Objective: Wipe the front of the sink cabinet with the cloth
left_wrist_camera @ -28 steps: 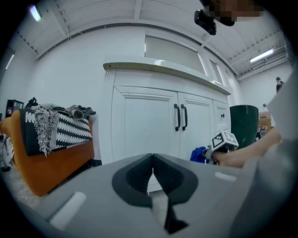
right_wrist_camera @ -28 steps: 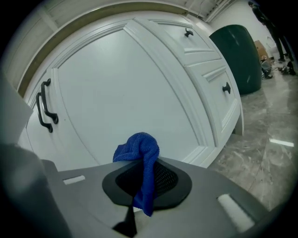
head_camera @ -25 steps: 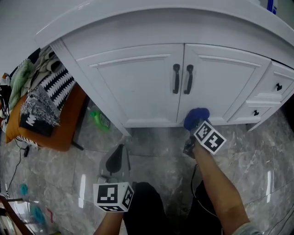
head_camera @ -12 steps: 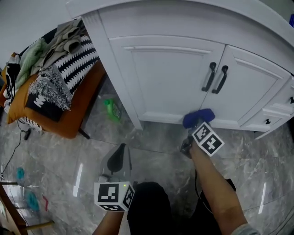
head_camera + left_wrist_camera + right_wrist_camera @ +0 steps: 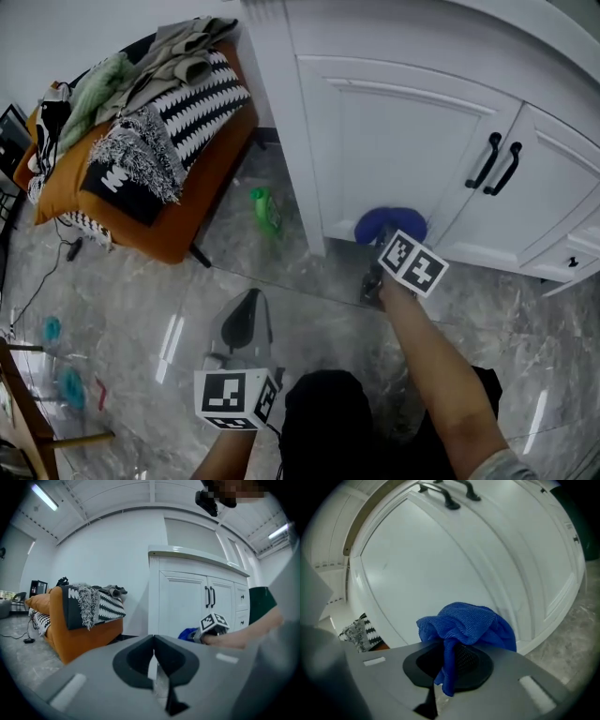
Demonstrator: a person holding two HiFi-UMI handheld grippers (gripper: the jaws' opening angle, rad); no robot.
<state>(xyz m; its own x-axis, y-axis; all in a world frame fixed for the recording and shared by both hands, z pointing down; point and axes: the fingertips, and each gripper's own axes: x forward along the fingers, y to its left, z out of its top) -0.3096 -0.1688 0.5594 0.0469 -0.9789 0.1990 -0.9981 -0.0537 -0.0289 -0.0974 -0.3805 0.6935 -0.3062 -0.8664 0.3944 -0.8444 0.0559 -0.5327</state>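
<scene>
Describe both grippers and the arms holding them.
The left gripper and right gripper are grey plastic with dark jaws. Each carries a white cube printed with black square markers. The right forearm is bare up to a short sleeve.

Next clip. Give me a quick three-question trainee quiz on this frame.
1. True or false: the left gripper is shut and empty.
2. The right gripper holds the cloth at which part of the cabinet? A) a drawer B) the bottom of the left-hand door C) the countertop
3. Fill in: the door handles are ____.
Key: 1 true; 2 B; 3 black.
</scene>
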